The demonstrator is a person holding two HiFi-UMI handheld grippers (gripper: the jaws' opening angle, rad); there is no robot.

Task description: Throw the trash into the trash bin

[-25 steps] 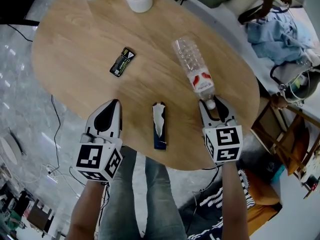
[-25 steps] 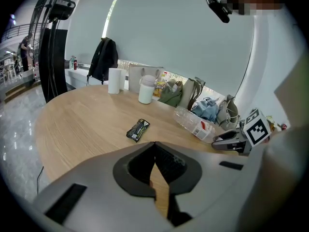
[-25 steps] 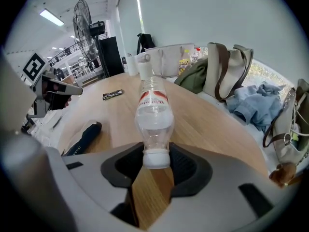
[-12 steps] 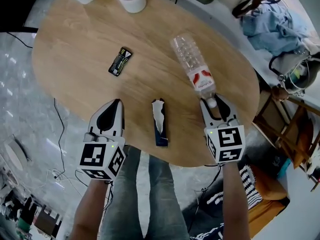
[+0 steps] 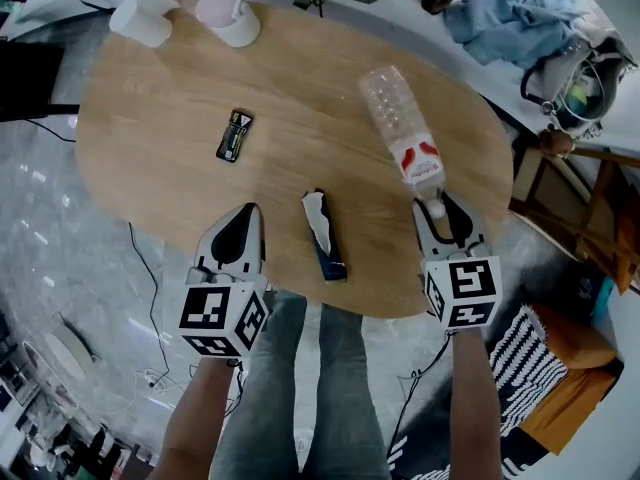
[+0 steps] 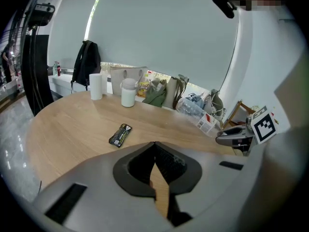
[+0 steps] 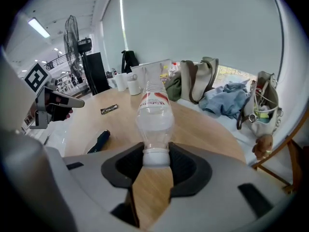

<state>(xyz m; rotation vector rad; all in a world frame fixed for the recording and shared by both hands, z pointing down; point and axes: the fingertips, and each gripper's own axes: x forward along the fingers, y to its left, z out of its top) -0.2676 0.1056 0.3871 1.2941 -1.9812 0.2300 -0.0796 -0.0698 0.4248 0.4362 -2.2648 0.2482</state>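
A clear plastic bottle (image 5: 400, 128) with a red-and-white label lies along the wooden table (image 5: 150, 88), its white cap towards me. My right gripper (image 5: 437, 208) is shut on the bottle's cap and neck; in the right gripper view the bottle (image 7: 154, 110) sticks straight out from the right gripper (image 7: 155, 158). A dark blue wrapper (image 5: 324, 236) lies near the front edge between the grippers. A black-and-green wrapper (image 5: 235, 134) lies farther left. My left gripper (image 5: 243, 218) hovers at the front edge, shut and holding nothing. No bin is in view.
Two white cups (image 5: 143, 18) (image 5: 230, 20) stand at the table's far edge. Bags and clothes (image 5: 500, 13) sit behind it, and a wooden chair (image 5: 590, 208) stands to the right. Cables (image 5: 140, 268) run over the grey floor on the left. My legs (image 5: 300, 388) are below the table edge.
The right gripper has risen slightly with the bottle's neck in it, and the bottle has swung a little. The left gripper has also lifted a bit. Both wrappers lie where they were.
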